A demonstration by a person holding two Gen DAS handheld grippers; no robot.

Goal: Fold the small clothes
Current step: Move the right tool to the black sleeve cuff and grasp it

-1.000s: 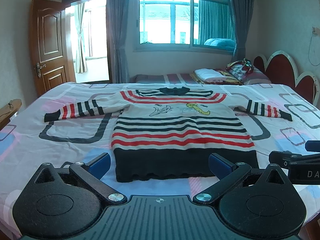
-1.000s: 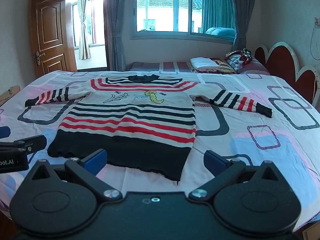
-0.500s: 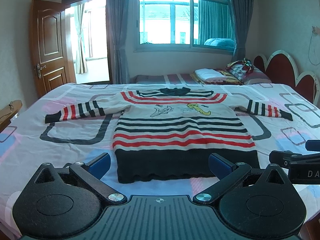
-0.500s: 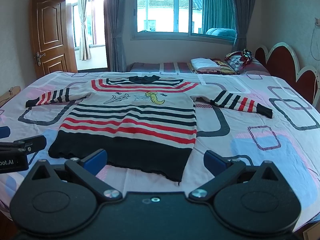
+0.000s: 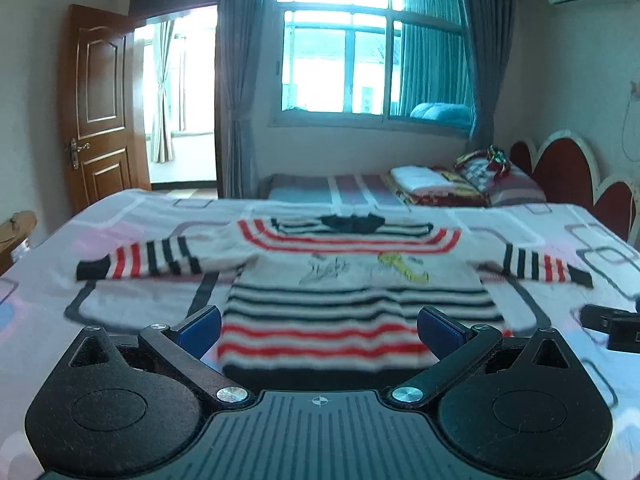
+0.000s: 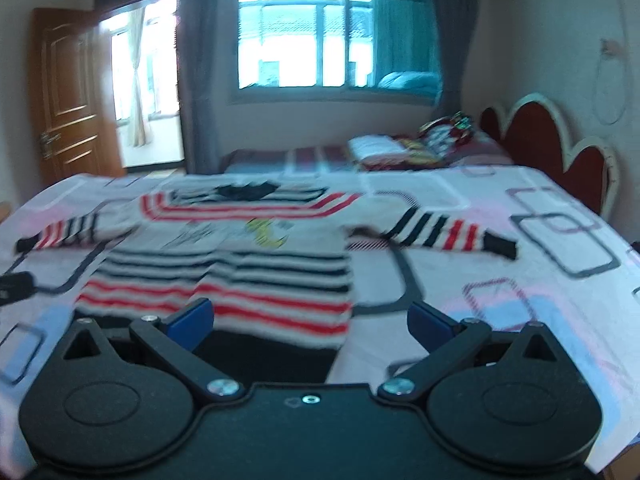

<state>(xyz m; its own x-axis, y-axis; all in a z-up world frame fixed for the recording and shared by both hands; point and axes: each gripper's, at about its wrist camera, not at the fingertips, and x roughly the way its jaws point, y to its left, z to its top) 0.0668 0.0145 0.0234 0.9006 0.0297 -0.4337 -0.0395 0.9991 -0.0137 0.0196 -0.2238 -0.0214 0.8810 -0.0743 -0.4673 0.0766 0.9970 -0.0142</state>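
Observation:
A small striped sweater (image 5: pixel 344 280), red, black and white with a black hem and collar, lies flat on the bed with both sleeves spread out; it also shows in the right wrist view (image 6: pixel 236 256). My left gripper (image 5: pixel 320 328) is open and empty, just above the sweater's lower part. My right gripper (image 6: pixel 310 320) is open and empty over the sweater's lower right corner. The black hem is mostly hidden behind both grippers. The right gripper's tip (image 5: pixel 612 322) shows at the right edge of the left wrist view.
The bed (image 5: pixel 560 300) has a pink, blue and white patterned sheet. A red scalloped headboard (image 5: pixel 568 176) stands at the right. Folded bedding (image 5: pixel 440 184) lies on a second bed by the window. A wooden door (image 5: pixel 100 100) is at the left.
Both grippers have moved forward and lower over the sweater, which looks larger and blurred. Its hem has slipped behind the gripper bodies. Both stay open.

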